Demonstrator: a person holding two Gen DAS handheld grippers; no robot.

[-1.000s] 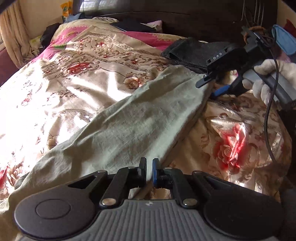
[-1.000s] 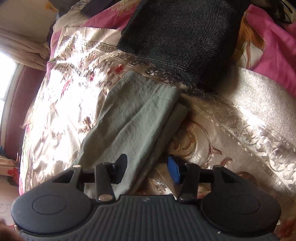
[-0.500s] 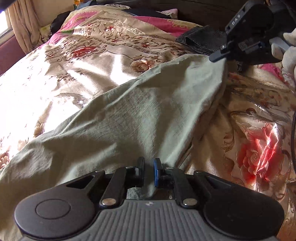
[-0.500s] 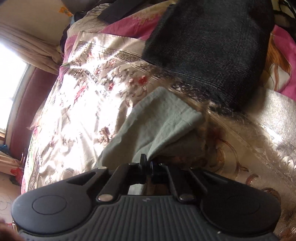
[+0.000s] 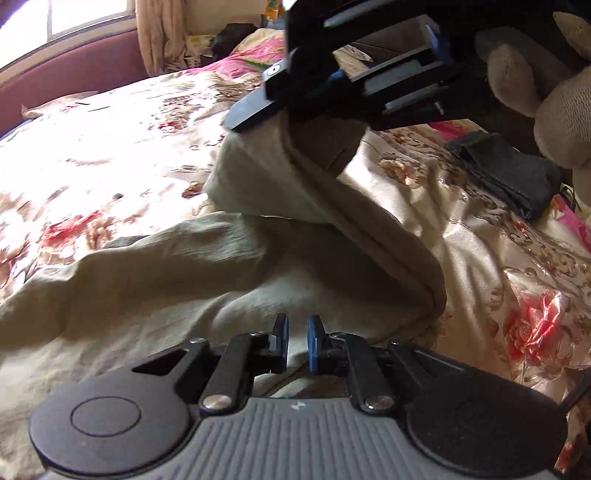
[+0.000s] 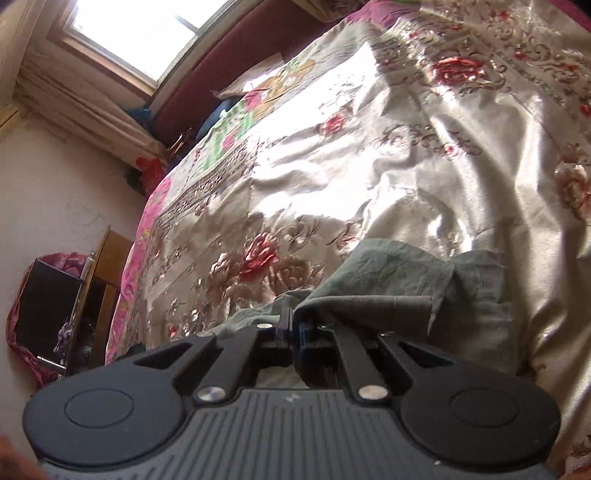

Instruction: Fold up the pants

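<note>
Clearly the pants (image 5: 155,273) lay across a flowered bedspread (image 5: 110,122), pale grey-green and rumpled, with one end lifted off the bed and doubled back over the rest. That raised end hung from the right gripper (image 5: 284,110), whose fingers were pressed tight together on the cloth – in its own wrist view the same gripper (image 6: 291,325) had a wrinkled bunch of fabric (image 6: 388,280) pinched between the closed tips, with the hem draping to the right. A gloved hand (image 5: 546,92) held that tool at the upper right of the left wrist view. The left gripper (image 5: 297,328) sat low over the near part of the pants, its fingers drawn close with only a narrow slot between the blue pads; cloth filled the view behind that slot, though I could not tell whether the pads actually gripped it. A dark folded garment (image 5: 506,170) rested on the bedspread to the right – well apart from the pants. A window (image 6: 147,33) was bright beyond the far edge of the bed
</note>
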